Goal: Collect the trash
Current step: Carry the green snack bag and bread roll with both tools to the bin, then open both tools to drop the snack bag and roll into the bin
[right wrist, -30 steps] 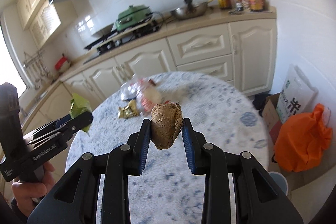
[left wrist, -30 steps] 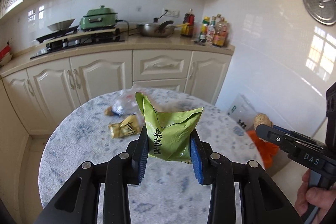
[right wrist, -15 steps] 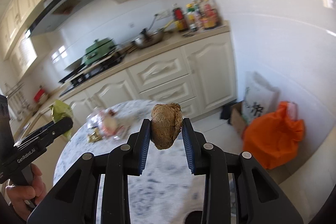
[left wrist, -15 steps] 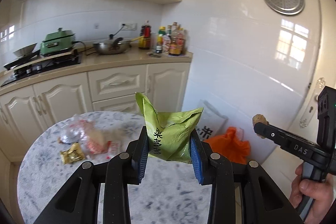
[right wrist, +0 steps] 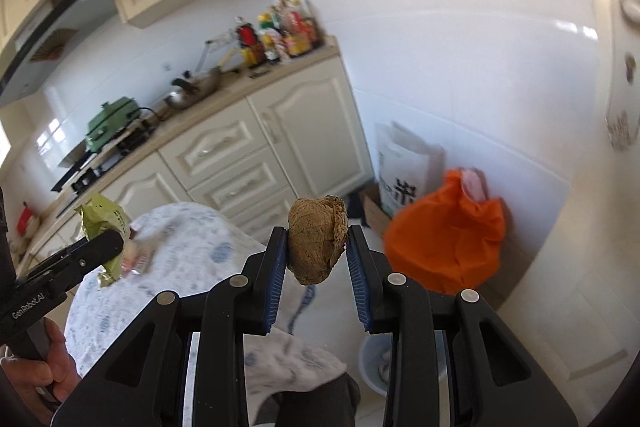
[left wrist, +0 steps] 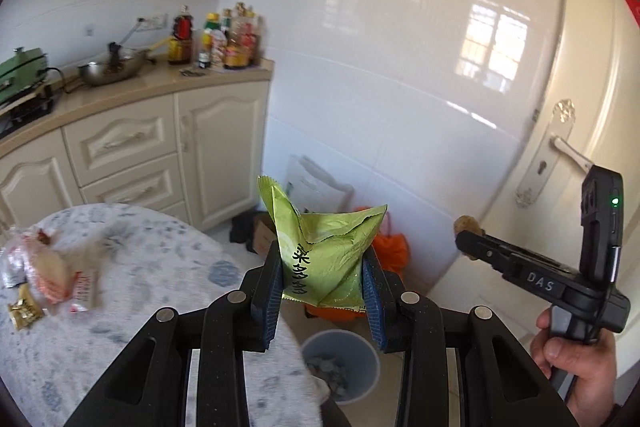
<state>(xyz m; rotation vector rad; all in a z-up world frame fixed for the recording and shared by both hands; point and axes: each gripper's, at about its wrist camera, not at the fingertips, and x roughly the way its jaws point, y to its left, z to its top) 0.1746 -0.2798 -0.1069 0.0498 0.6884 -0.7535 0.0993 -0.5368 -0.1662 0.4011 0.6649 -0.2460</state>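
My left gripper is shut on a crumpled green snack bag and holds it in the air past the table's edge, above a blue-grey trash bin on the floor. My right gripper is shut on a brown husk-like lump, also held in the air; the bin shows low between its fingers. The right gripper appears at the right of the left wrist view, the left gripper at the left of the right wrist view.
A round marble-patterned table carries a clear plastic bag and a gold wrapper. An orange bag, a white sack and a cardboard box stand by the tiled wall. Cabinets are behind, a door at right.
Both grippers have swung right, away from the table's middle toward the wall and the bin, each still holding its piece of trash.
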